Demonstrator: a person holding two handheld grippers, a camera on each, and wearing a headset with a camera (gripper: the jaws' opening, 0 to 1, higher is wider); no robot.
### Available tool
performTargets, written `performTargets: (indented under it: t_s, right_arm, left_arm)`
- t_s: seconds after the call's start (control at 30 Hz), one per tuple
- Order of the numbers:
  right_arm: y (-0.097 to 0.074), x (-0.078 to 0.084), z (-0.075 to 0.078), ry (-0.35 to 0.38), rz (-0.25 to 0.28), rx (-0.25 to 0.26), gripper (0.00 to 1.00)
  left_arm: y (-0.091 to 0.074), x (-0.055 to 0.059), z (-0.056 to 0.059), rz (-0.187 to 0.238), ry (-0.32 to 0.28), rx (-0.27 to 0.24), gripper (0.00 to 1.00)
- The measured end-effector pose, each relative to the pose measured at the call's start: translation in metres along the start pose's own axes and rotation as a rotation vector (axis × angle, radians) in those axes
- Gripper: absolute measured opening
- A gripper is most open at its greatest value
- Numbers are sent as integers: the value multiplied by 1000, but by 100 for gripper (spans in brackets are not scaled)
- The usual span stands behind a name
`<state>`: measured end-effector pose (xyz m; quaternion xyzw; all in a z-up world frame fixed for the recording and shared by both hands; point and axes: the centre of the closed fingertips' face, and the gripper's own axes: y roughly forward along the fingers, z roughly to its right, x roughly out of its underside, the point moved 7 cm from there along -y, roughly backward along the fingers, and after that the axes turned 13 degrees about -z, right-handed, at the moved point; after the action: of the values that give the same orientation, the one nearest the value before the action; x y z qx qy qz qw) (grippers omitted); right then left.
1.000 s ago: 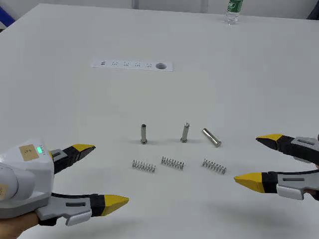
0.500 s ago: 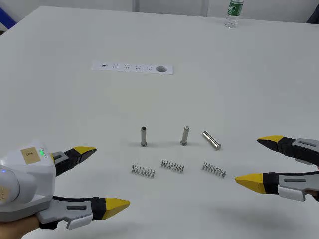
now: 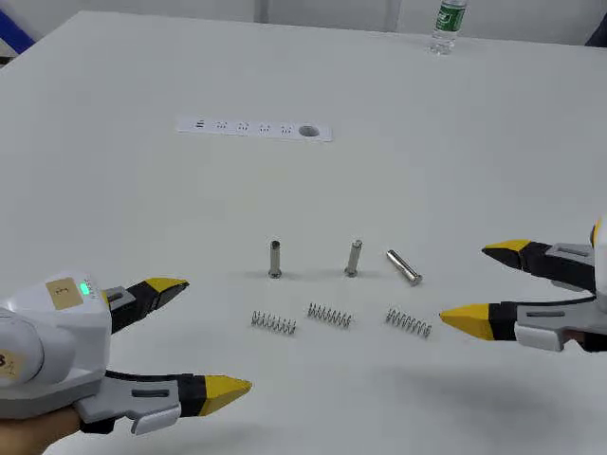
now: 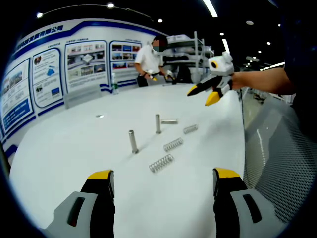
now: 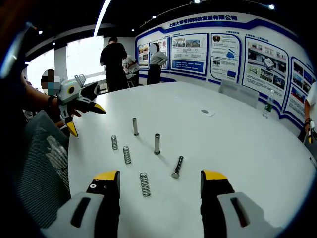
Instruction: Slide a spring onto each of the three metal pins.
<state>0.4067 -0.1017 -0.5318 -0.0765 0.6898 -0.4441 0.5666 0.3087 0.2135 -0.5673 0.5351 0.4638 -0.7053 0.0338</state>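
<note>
**1. Task parts.** On the white tabletop (image 3: 114,199) I see three metal pins in a row.
- The left pin (image 3: 275,258) and the middle pin (image 3: 353,257) stand upright, apart from each other.
- The right pin (image 3: 403,266) lies flat, running from 10 to 4 o'clock, just beside the middle pin.

Three springs lie flat in a second row at 6 o'clock of the pins: the left spring (image 3: 273,322), the middle spring (image 3: 329,314) and the right spring (image 3: 409,322). Each lies apart from its neighbours and from every pin.

**2. Surroundings.** A white power strip (image 3: 254,128) lies at 11 o'clock of the pins, well apart. A water bottle (image 3: 446,24) stands at 1 o'clock, at the far edge. Bare tabletop lies between each claw and the springs.

**3. Claws.**
- The left claw (image 3: 207,334) is at 8 o'clock of the left spring. Its jaws are spread wide and it grips nothing.
- The right claw (image 3: 474,282) is at 3 o'clock of the right spring, near it. Its jaws are spread wide and it is empty. The left gripper view shows it held above the tabletop.
</note>
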Motion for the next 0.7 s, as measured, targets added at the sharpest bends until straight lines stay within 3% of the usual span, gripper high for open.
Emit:
performTargets:
  t_s: [0.33, 0.7]
  right_arm:
    - [24, -25, 19, 26, -39, 15, 56]
    - [55, -42, 33, 31, -140, 34, 42]
  left_arm:
    - [-1, -2, 0, 7, 4, -3, 83]
    - [0, -2, 0, 5, 3, -4, 83]
